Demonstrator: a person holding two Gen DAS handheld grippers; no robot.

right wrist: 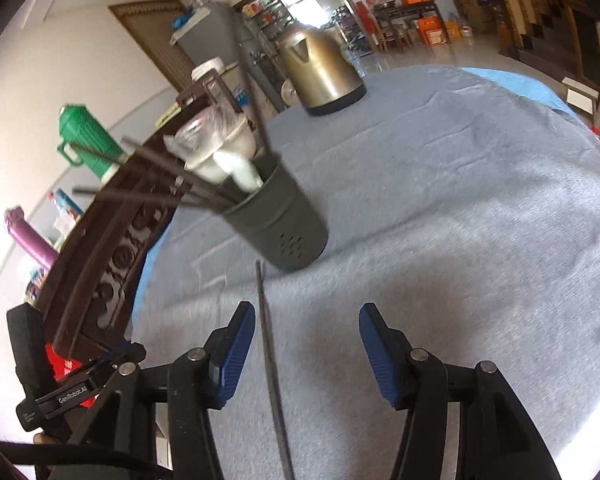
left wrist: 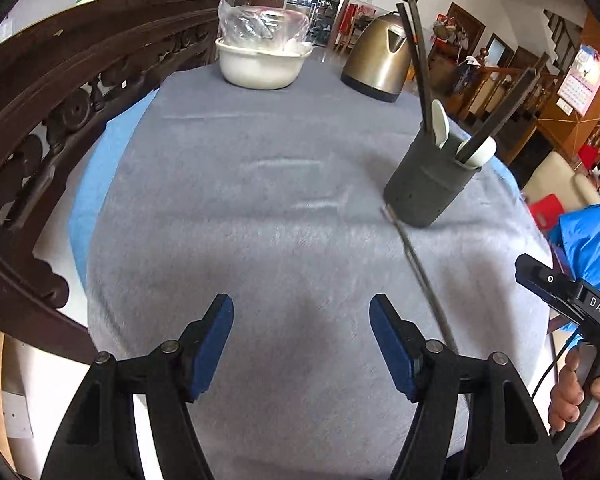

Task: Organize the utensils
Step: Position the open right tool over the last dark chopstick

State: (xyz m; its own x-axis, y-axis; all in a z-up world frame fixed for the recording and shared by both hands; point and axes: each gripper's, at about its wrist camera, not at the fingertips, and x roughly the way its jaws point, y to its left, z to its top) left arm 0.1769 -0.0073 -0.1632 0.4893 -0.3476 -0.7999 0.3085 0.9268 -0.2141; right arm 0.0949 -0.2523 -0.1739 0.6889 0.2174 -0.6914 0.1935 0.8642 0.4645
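**Single chopstick left on the cloth**

Blue-padded black left gripper [left wrist: 302, 344] is seen held well open with nothing between its pads. The blue-padded right gripper [right wrist: 307, 354] is also open; one thin dark chopstick [right wrist: 270, 360] lies flat on the grey cloth [right wrist: 460, 220] between its pads, untouched, nearer the left one. Its far tip points to 12 o'clock, almost at the foot of the dark grey perforated holder [right wrist: 284, 226], where other chopsticks and white spoons already stand. The stick is judged light, stiff and slippery; it should be pinched near the middle so it does not swing.
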